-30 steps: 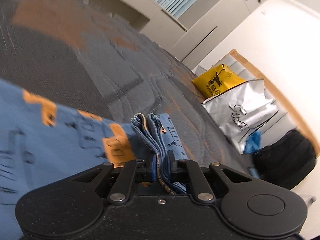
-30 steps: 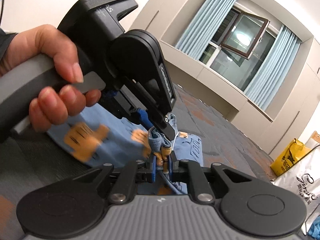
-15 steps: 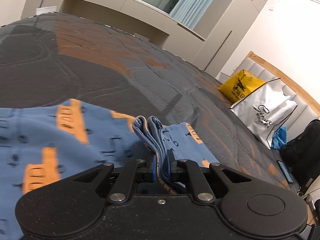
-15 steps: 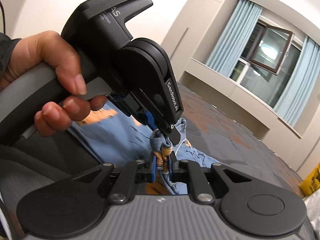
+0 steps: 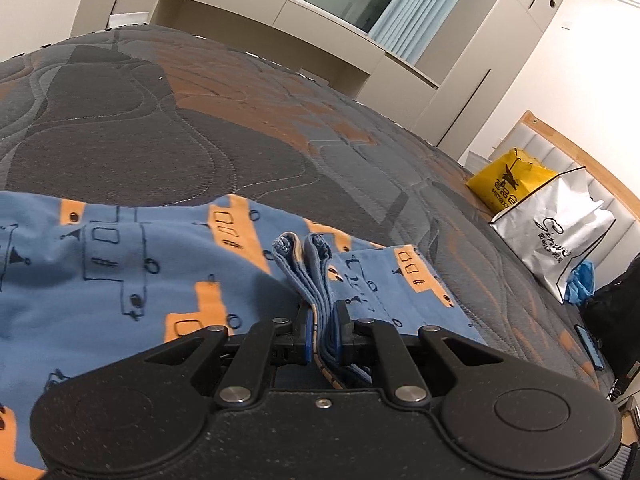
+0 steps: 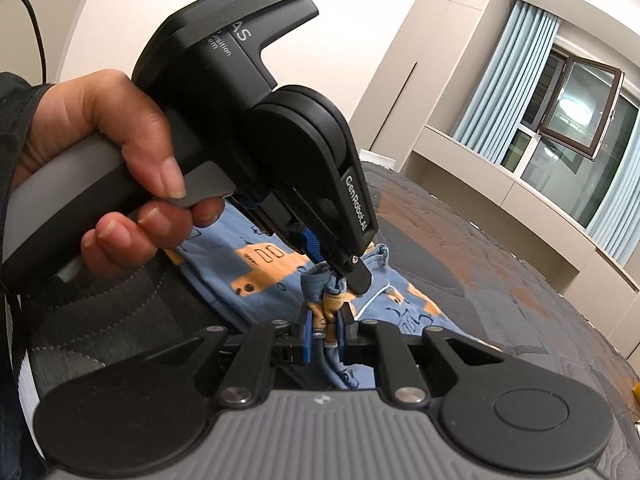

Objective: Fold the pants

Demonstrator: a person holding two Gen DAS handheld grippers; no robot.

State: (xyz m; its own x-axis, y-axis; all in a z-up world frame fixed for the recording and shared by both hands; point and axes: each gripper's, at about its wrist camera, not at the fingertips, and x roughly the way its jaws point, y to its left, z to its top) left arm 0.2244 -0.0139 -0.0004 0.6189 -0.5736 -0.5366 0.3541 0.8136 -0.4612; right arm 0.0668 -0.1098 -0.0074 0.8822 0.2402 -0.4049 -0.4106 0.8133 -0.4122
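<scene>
The pants (image 5: pixel 120 280), blue with an orange print, lie on the bed (image 5: pixel 200 128). The left gripper (image 5: pixel 323 336) pinches a bunched edge of the pants between its fingers. The right gripper (image 6: pixel 323 336) pinches another bunched edge, just beside the left gripper's tip. A hand (image 6: pixel 100 168) grips the left gripper's handle. Two bags (image 5: pixel 552 216) stand at the bed's far side.

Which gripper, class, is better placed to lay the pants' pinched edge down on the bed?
Neither alone. Left gripper and right gripper both clamp bunched pants side by side, so they should lower together onto the bed.
</scene>
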